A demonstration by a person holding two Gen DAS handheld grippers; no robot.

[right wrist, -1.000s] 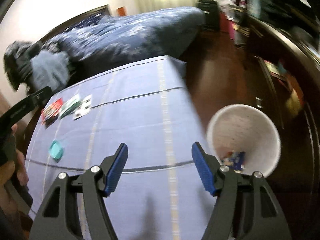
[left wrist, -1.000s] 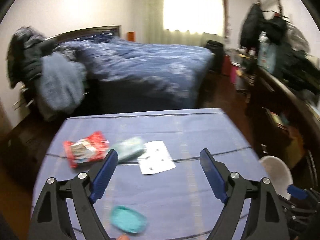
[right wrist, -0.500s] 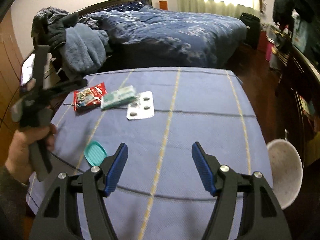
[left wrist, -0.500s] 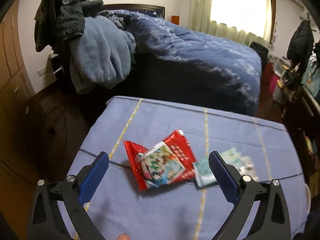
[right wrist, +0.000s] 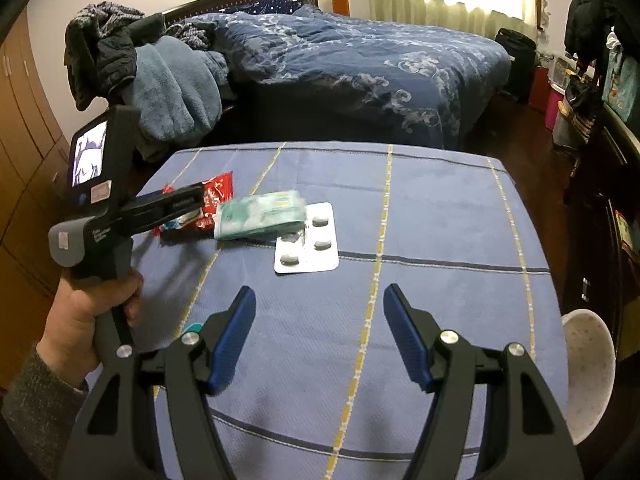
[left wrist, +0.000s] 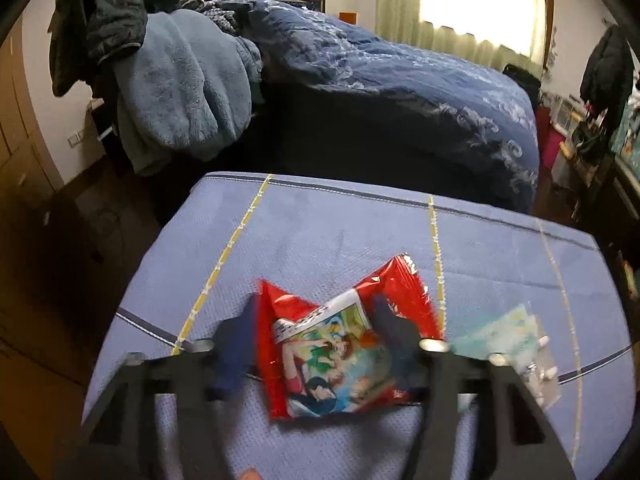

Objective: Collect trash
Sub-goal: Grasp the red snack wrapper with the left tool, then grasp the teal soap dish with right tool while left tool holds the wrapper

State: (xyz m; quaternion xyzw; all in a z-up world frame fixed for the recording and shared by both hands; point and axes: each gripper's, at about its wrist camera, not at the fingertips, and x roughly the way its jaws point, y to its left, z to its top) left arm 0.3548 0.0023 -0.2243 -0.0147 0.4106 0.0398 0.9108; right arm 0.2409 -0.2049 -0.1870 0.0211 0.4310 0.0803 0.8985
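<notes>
Left hand-held gripper (left wrist: 316, 320) fingers blurred, straddling crinkly red foil snack packet (left wrist: 340, 352), grip unclear; right hand-held gripper (right wrist: 320, 334) wide open, empty, over woven blue counter (right wrist: 440, 232)

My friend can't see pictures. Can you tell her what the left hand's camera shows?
The left gripper reaches over a crumpled red snack wrapper, one blurred finger on each side, on a blue tablecloth. A pale green packet lies to the right, and a bed with a dark blue quilt stands behind.
</notes>
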